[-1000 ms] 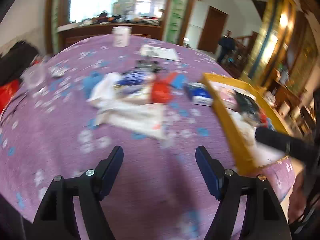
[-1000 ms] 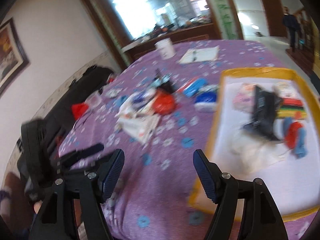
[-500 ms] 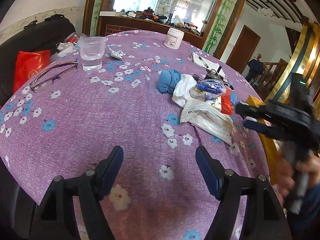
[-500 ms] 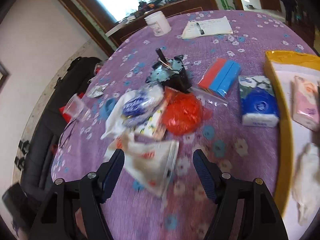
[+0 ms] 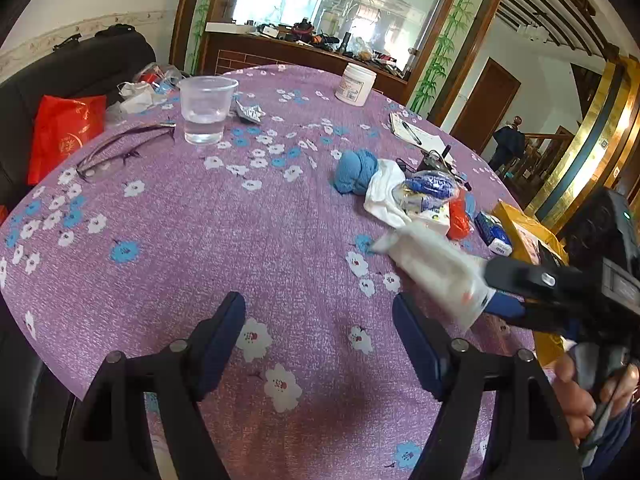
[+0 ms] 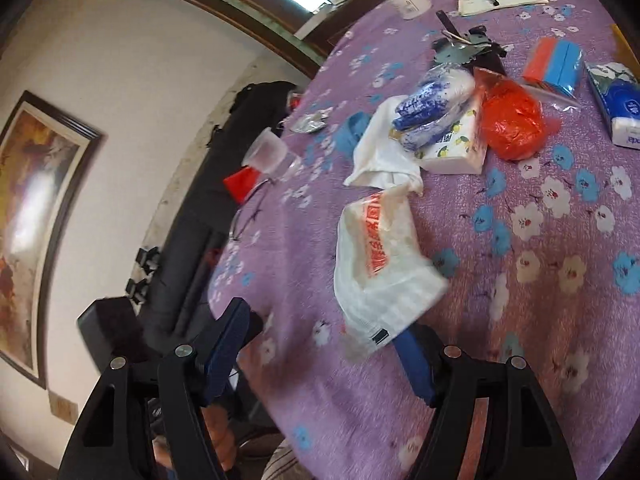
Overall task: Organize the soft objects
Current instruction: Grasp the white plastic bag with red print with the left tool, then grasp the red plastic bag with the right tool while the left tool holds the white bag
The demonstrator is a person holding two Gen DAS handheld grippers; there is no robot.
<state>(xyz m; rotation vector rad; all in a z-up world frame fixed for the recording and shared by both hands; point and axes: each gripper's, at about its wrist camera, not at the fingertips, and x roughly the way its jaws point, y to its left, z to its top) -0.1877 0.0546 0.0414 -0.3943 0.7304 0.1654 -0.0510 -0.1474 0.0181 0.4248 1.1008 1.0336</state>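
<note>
A heap of soft things lies on the purple flowered tablecloth (image 5: pixel 200 240): a blue sock ball (image 5: pixel 354 170), a white cloth (image 6: pixel 380 152), a blue-and-white packet (image 6: pixel 432 100), a lemon-print tissue pack (image 6: pixel 456 148) and a red plastic bag (image 6: pixel 510 124). A white bag with red print (image 6: pixel 380 256) lies nearest, its near corner over the right finger of my right gripper (image 6: pixel 324 320), whose jaws stand wide and do not press it. My right gripper (image 5: pixel 500 292) also shows in the left wrist view, at that bag (image 5: pixel 432 268). My left gripper (image 5: pixel 318 304) hovers over bare cloth, jaws opening, nothing between them.
A yellow tray (image 5: pixel 516 220) sits at the right edge, a blue tissue pack (image 6: pixel 618 104) and a red-blue block (image 6: pixel 554 64) beside it. A plastic cup (image 5: pixel 206 108), glasses (image 5: pixel 120 152), a white jar (image 5: pixel 356 84) and a notepad (image 5: pixel 416 134) stand farther off. A dark sofa (image 5: pixel 80 64) borders the left.
My right gripper has swung from beside the tray to the white printed bag, whose corner now reaches its finger. The left view has turned from the tray toward the table's left side.
</note>
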